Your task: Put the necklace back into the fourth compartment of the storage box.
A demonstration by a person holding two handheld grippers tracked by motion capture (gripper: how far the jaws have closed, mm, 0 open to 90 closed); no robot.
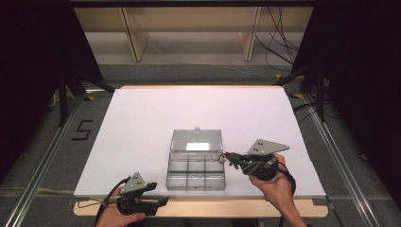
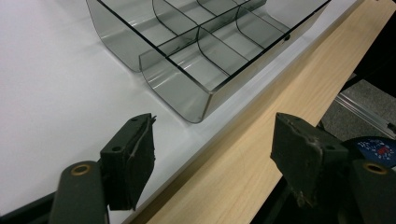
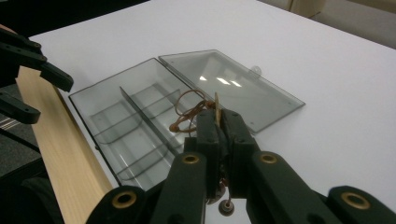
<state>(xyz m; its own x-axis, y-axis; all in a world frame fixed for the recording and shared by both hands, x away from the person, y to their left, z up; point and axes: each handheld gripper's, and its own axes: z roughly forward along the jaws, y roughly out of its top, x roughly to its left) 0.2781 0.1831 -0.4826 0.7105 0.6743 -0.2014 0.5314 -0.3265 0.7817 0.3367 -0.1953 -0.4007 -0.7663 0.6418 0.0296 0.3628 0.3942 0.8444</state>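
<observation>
Clamped between the closed jaws of the right gripper (image 3: 218, 122), a thin brown cord (image 3: 187, 112) hangs over the clear compartment box (image 1: 196, 169). Box and open lid (image 1: 196, 140) lie near the desk's (image 1: 142, 118) front edge. Left gripper (image 2: 212, 149), jaws wide and empty, rests at the front edge, left of the box.

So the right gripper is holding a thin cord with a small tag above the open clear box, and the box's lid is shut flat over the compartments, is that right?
Not quite. The lid is not shut: it is swung fully open and lies flat on the table behind the box, as the right gripper view shows. The rest holds: the right gripper is shut on the thin cord above the compartments.
</observation>
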